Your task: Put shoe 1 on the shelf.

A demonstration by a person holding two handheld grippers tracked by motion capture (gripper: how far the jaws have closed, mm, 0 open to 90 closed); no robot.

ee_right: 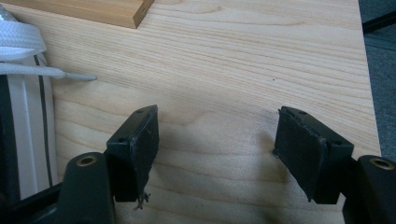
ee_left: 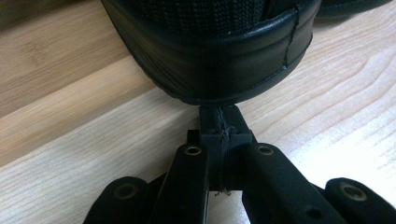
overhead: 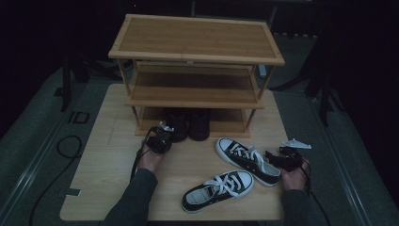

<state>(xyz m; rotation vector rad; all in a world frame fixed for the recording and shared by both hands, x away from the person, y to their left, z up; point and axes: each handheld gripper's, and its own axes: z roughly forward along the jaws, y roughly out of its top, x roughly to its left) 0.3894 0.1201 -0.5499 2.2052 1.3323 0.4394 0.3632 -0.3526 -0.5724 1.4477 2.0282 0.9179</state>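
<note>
The pair of black ankle boots [overhead: 190, 123] stood at the centre of the high view, on the bottom shelf of the three-tier bamboo shoe rack [overhead: 195, 56], their heels just proud of the shelf edge. My left gripper [overhead: 159, 137] sat right at the heel of the left boot; my right gripper [overhead: 282, 157] rested at the lower right, just beside the nearer of two black-and-white canvas sneakers [overhead: 247, 160] lying on the pale wooden table [overhead: 108, 155].

In the left gripper view, the jaws were pressed together with nothing between them, their tip against the boot's rounded black heel [ee_left: 210, 70] in the upper half of the frame. I judged that heel stiff and smooth, likely slippery; the collar or heel counter looked the better hold.

In the right gripper view, the jaws stood wide apart over bare table, with a white lace [ee_right: 28, 51] at the upper left. The sneakers looked light and soft-walled to me.
</note>
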